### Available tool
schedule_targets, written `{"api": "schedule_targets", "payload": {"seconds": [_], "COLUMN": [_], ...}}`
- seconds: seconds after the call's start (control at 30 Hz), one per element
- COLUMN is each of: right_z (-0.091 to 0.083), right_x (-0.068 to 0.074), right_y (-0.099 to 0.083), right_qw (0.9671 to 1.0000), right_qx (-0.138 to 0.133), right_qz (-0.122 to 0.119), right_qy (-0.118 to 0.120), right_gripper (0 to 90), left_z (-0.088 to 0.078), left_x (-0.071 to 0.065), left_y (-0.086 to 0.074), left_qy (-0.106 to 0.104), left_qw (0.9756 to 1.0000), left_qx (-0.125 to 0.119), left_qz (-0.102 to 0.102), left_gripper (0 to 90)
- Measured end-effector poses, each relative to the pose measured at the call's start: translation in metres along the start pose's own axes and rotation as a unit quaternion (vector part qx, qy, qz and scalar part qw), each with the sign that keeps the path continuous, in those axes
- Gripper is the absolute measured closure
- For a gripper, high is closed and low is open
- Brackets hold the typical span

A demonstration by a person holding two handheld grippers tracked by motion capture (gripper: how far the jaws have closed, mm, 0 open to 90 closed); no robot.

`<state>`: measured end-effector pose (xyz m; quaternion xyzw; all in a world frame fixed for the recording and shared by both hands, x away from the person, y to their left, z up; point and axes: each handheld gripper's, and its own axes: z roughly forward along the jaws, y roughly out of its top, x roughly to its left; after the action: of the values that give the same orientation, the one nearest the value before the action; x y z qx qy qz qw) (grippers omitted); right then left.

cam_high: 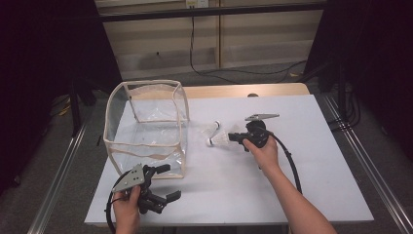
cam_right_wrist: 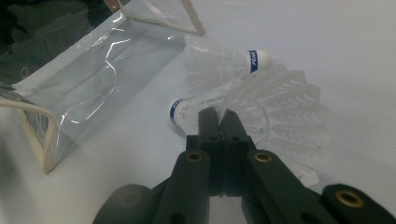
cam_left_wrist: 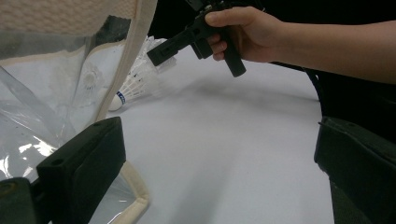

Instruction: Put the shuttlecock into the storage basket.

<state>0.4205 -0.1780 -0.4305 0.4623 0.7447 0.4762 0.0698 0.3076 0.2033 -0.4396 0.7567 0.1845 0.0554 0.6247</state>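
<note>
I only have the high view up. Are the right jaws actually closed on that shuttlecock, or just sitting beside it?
Observer: In the right gripper view, the right gripper has its jaws shut flat together, tips over the near shuttlecock feathers. I cannot tell whether a feather is pinched.
Operator: Is that one shuttlecock or two?
Observer: Two. The second shuttlecock lies behind it, feather skirts overlapping, corks pointing opposite ways, each with a blue band.
Operator: What about the left jaws?
Observer: In the left gripper view, the left gripper is wide open with nothing between the jaws. One jaw sits right beside the clear bag and its beige trim.
</note>
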Motion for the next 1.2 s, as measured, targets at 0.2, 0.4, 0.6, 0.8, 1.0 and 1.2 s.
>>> {"api": "schedule_targets", "payload": {"seconds": [0.2, 0.4, 0.6, 0.8, 1.0, 1.2], "right_z": [0.0015, 0.0038, 0.0053, 0.0062, 0.0076, 0.0085], "right_x": [0.0003, 0.0009, 0.001, 0.0012, 0.0017, 0.0008], "right_y": [-0.0006, -0.0014, -0.0016, -0.0022, -0.0028, -0.0038], "right_qw": [1.0, 1.0, 1.0, 0.9999, 0.9999, 0.9999], "right_qx": [0.001, 0.003, 0.001, 0.003, 0.005, 0.006], "right_qz": [-0.002, 0.001, -0.001, -0.001, 0.001, 0.003], "right_qy": [0.002, 0.005, 0.009, 0.01, 0.011, 0.011], "right_gripper": [89.7, 89.6, 89.6, 89.6, 89.5, 88.7], "left_z": [-0.0001, -0.0001, 0.0, 0.0002, 0.0008, 0.0008], "left_x": [-0.0001, 0.0, 0.0002, 0.0001, -0.0004, -0.0003], "left_y": [0.0001, 0.0, -0.0001, -0.0002, -0.0003, -0.0004], "left_qy": [0.001, 0.0, 0.0, 0.0, -0.002, -0.002], "left_qw": [1.0, 1.0, 1.0, 1.0, 1.0, 1.0], "left_qx": [0.001, 0.0, 0.001, 0.001, 0.001, 0.002], "left_qz": [0.0, 0.0, 0.001, 0.001, -0.001, -0.001], "left_gripper": [2.2, 2.2, 2.2, 2.2, 2.2, 2.2]}}
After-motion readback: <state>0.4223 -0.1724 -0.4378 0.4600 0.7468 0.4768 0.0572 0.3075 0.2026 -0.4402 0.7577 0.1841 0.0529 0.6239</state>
